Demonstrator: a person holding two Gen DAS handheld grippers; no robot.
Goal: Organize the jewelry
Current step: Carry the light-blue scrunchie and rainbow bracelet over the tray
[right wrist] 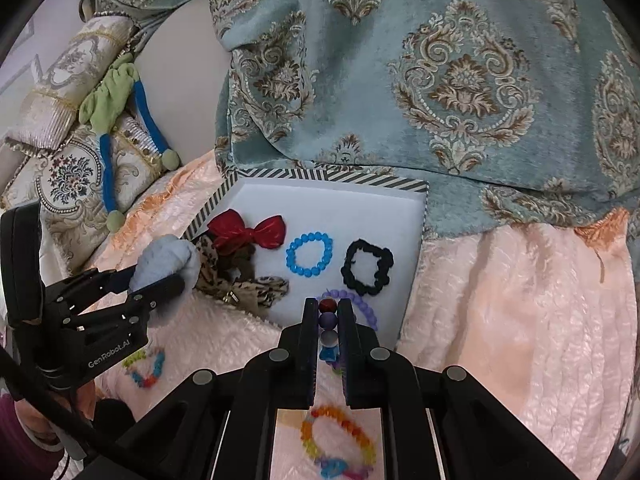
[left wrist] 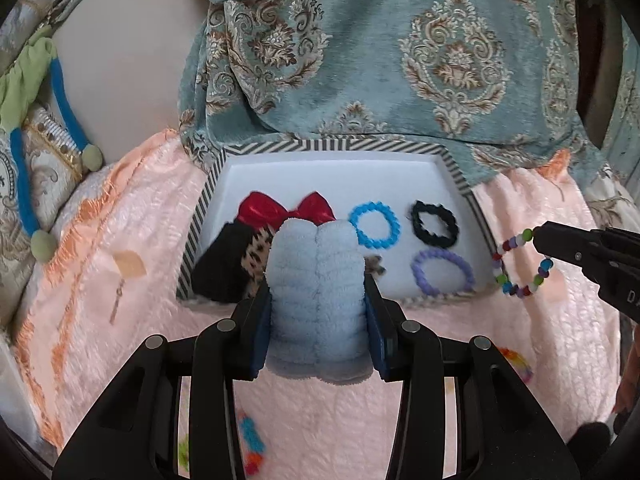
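A white tray (left wrist: 320, 168) with a black-and-white striped rim sits on a fuzzy pink blanket (left wrist: 140, 240), its far edge tucked against teal damask fabric (left wrist: 440, 60). The left gripper (left wrist: 318, 300) is clamped on a fluffy light-blue scrunchie (left wrist: 316, 280), held above the tray's near-left edge, and the scrunchie blocks much of what lies there in the left wrist view: only parts of a red bow (left wrist: 280, 208), a black cloth piece (left wrist: 224, 264) and a leopard-print scrunchie (left wrist: 254, 260) show around it. To the right in the tray lie a blue bead bracelet (left wrist: 374, 226), a black scrunchie (left wrist: 434, 224) and a purple bead bracelet (left wrist: 442, 274), apart from one another. The right gripper (left wrist: 538, 236) pinches a multicolored bead bracelet (left wrist: 520, 268), which hangs just outside the tray's right rim. The right wrist view shows that pinch from behind, beads lined up between the closed fingers of the right gripper (right wrist: 329, 312), directly over the purple bracelet (right wrist: 360, 304), partly hiding it. That view alone shows the whole red bow (right wrist: 248, 232), the full leopard-print scrunchie (right wrist: 244, 284) and a rainbow bead bracelet (right wrist: 340, 444) on the blanket below the gripper. A second colorful bracelet (right wrist: 146, 368) lies on the blanket near the left gripper (right wrist: 160, 276). A green-and-blue plush toy (right wrist: 116, 120) rests on embroidered cushions (right wrist: 72, 176) to the left.
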